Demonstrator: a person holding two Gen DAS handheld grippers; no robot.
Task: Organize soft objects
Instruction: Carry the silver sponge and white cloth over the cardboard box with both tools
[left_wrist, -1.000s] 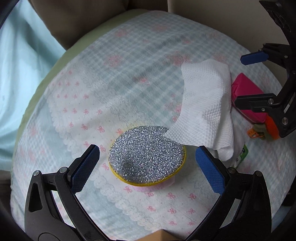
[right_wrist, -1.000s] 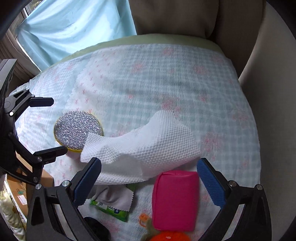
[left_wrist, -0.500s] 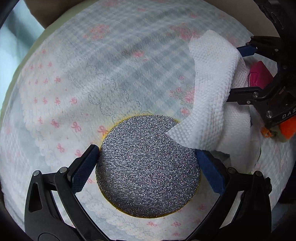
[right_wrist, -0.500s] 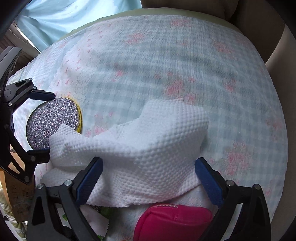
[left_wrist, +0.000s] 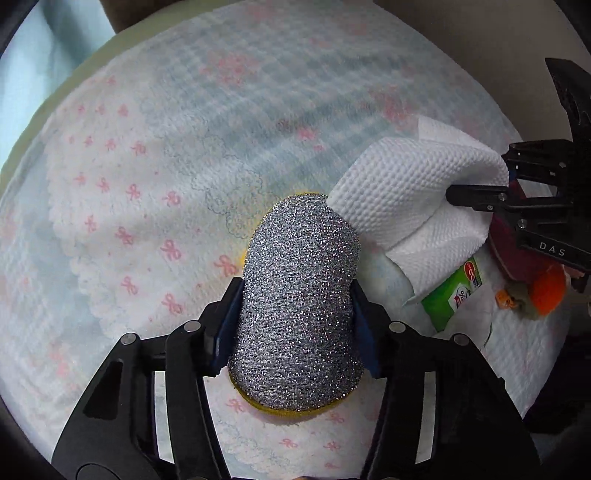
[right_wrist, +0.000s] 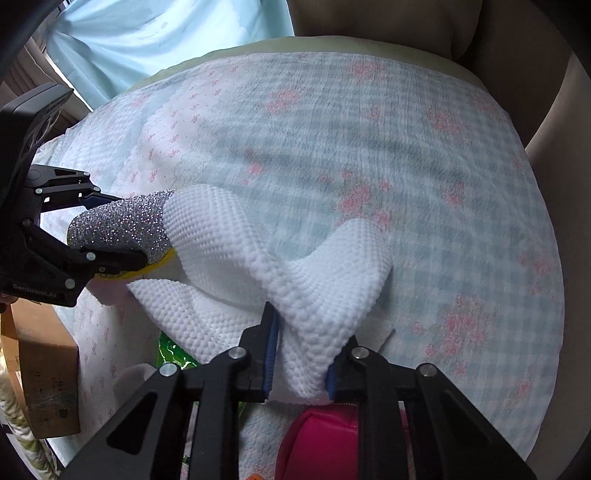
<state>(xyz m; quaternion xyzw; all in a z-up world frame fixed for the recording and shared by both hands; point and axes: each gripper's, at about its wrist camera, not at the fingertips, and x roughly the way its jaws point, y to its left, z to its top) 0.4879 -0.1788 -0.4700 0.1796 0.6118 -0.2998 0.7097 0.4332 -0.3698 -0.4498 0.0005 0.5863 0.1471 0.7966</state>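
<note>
My left gripper (left_wrist: 295, 325) is shut on a round silver glitter sponge (left_wrist: 299, 295) with a yellow rim, squeezing it into a bulged fold over the patterned blanket (left_wrist: 147, 184). It also shows in the right wrist view (right_wrist: 122, 225). My right gripper (right_wrist: 301, 358) is shut on a white waffle-textured cloth (right_wrist: 295, 273), bunching it up; the cloth's far end touches the sponge. The cloth also shows in the left wrist view (left_wrist: 406, 195), with the right gripper (left_wrist: 517, 184) at its right end.
A pink pouch (right_wrist: 317, 443) lies just under my right gripper. A green packet (left_wrist: 450, 295) and an orange-and-grey soft toy (left_wrist: 543, 291) lie at the blanket's right edge. A cardboard box (right_wrist: 44, 387) stands off the blanket to the left. Brown cushions (right_wrist: 369, 18) rise behind.
Both grippers have closed: the left one squeezed the flat sponge into a fold, the right one pinched and bunched the white cloth that lay spread between its fingers.
</note>
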